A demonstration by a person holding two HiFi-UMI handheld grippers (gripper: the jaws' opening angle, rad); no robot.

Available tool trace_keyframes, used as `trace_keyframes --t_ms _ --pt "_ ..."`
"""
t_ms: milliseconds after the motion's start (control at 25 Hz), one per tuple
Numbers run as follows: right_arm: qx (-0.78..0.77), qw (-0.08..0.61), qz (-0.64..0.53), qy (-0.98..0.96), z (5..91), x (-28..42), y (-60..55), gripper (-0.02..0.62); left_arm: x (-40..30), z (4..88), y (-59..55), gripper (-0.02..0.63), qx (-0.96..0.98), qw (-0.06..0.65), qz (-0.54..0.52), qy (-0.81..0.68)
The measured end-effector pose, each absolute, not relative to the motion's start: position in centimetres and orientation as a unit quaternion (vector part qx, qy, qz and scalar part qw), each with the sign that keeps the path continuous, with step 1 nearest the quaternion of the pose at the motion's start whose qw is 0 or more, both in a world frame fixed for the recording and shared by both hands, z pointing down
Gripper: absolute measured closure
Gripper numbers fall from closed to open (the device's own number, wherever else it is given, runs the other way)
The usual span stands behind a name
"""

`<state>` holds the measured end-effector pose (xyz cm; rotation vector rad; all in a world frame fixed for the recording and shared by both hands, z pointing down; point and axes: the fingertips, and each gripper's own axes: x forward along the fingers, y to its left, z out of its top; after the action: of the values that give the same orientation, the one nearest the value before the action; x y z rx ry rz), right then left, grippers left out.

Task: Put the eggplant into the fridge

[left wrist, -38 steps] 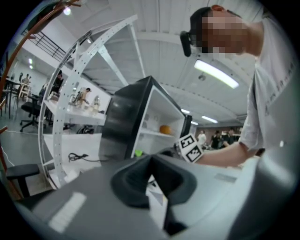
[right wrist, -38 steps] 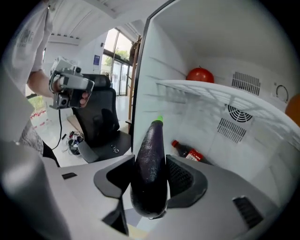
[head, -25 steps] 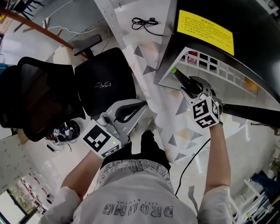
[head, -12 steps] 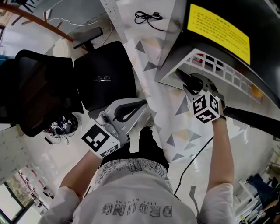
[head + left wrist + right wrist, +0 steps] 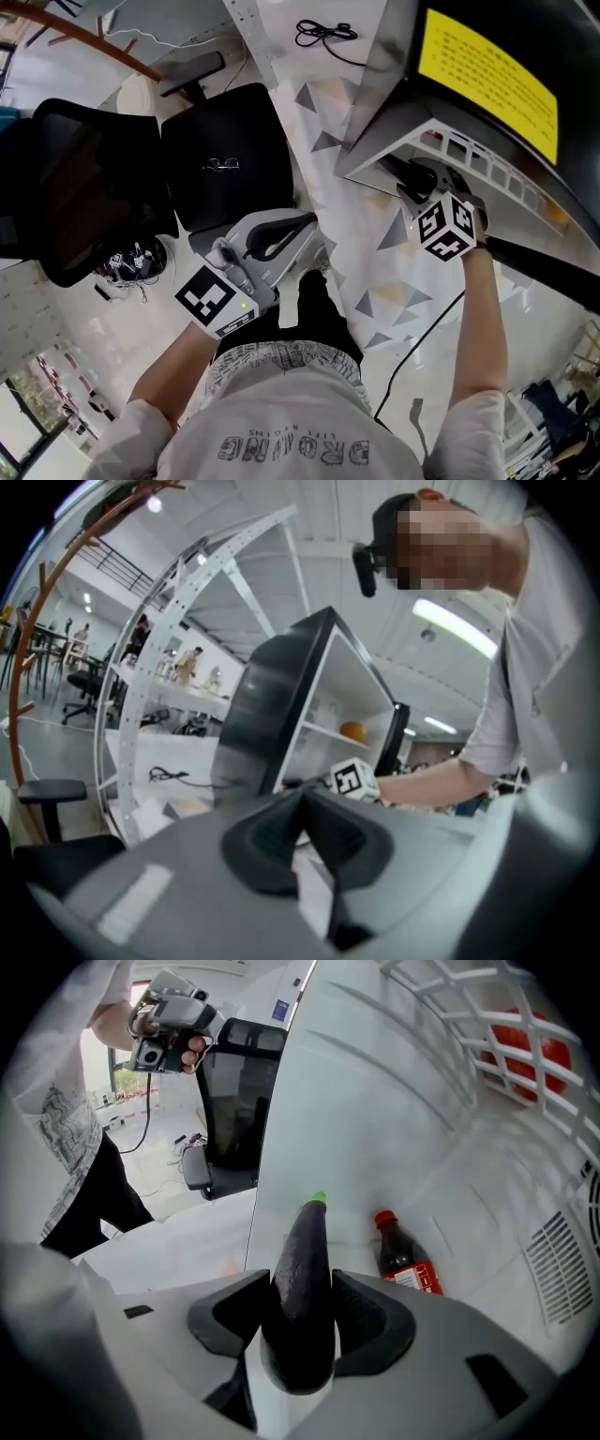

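At the fridge opening on the right, the right gripper has its jaws clamped on the eggplant, whose tip points inside near a cola bottle. The left gripper hangs near the person, jaws together and empty. This looks like the insertion step; next, set the eggplant on the fridge floor and release it.

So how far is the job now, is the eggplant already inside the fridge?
Done: the fridge stands open and the eggplant is picked up. In hand: the right tool is shut on it, tip pointing into the fridge near a bottle. Left: lay it down inside and let go. The left tool is shut and empty.
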<state>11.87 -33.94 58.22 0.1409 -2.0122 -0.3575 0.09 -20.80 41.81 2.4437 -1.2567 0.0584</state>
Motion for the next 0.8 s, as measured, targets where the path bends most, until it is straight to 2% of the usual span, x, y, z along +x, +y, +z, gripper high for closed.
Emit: trace_keyframes --t_ms 800 --pt "0.018 0.543 -0.134 -0.829 60.2 12.3 -34.0 0.393 0.5 42.4 -21.1 0.598 0.869 0.198 0.026 -0.453"
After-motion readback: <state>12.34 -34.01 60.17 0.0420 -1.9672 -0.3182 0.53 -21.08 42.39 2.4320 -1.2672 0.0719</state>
